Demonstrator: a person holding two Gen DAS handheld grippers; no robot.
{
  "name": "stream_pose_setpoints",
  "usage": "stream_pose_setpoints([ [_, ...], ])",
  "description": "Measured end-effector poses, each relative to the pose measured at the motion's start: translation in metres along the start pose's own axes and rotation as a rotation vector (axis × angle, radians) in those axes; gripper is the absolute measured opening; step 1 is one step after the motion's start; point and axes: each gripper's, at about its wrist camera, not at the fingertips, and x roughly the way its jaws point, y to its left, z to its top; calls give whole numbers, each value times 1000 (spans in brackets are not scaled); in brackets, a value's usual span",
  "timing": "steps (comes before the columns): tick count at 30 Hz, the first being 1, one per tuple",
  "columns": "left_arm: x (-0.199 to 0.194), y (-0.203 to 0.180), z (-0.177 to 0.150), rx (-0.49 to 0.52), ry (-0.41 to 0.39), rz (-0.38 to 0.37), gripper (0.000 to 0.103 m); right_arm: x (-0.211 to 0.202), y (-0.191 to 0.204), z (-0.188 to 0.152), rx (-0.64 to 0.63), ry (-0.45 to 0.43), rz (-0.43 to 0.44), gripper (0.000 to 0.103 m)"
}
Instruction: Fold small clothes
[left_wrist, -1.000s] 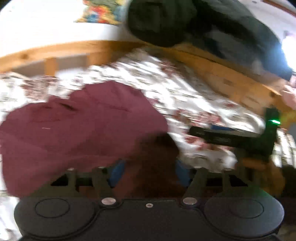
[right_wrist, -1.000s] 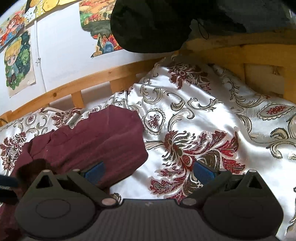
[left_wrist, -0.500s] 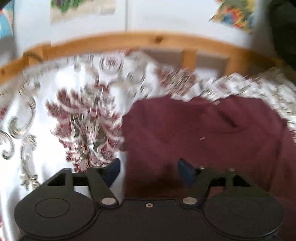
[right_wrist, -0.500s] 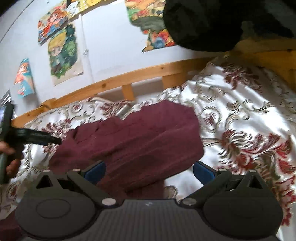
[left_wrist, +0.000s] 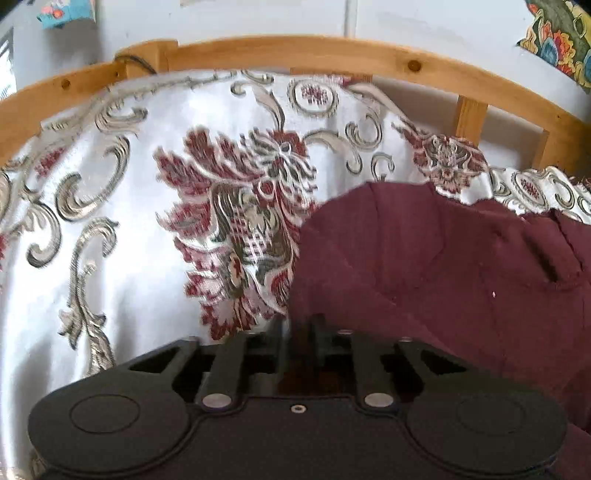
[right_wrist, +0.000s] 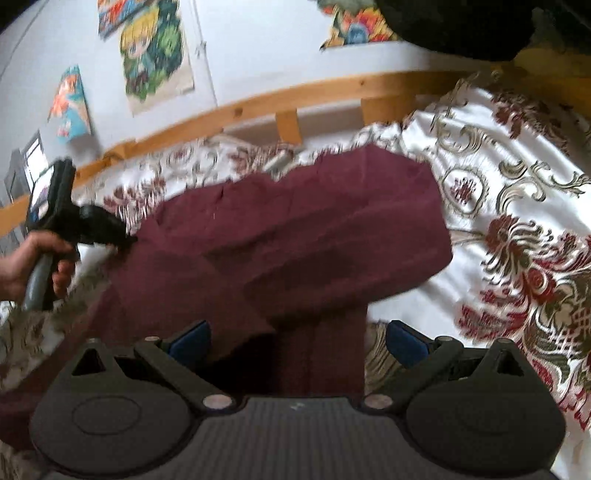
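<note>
Left gripper (left_wrist: 299, 328): jaws have just been closing and now pinch the near left edge of the maroon garment (left_wrist: 424, 266), fabric bunched between them. Right gripper (right_wrist: 295, 339): jaws wide apart, blue pads (right_wrist: 190, 339) on either side of a hanging fold of the garment, not pressing it. Garment lies spread on the patterned bedspread (left_wrist: 110, 229). A hand (right_wrist: 26, 262) grips the left tool's handle. Behind: wooden bed rail (left_wrist: 295, 50), then wall posters (right_wrist: 155, 55).

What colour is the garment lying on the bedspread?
Dark maroon garment, plain with no print. It shows best in the right wrist view.
</note>
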Motion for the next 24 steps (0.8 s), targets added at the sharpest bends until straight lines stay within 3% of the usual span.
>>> stream_pose_setpoints([
  [2,-4,-1,5,11,-29,-25,62,-2,0,-1,1,-6,1,103],
  [4,-4,-4,12,35,-56,-45,67,-2,0,-1,1,-4,-1,103],
  [6,7,-13,20,90,-35,-39,68,-2,-1,-2,3,0,-4,103],
  [7,17,-19,24,128,-6,-15,65,-2,-1,-2,4,0,-5,103],
  [8,25,-21,24,151,19,8,45,-3,-1,-2,4,1,-5,103],
  [9,33,-22,25,153,42,30,17,-2,-1,-1,4,1,-5,103],
  [12,36,-14,27,43,7,15,10,-3,-2,-2,7,1,-5,103],
  [14,40,-16,24,58,-2,53,10,-2,-2,-2,11,7,-5,103],
  [17,40,-28,18,158,-18,110,24,3,-3,-3,10,38,-19,103],
  [20,25,-33,14,179,-33,140,66,5,-2,-3,-2,54,-30,103],
  [24,-9,-18,2,102,-66,51,82,4,2,0,-41,63,-65,103],
])
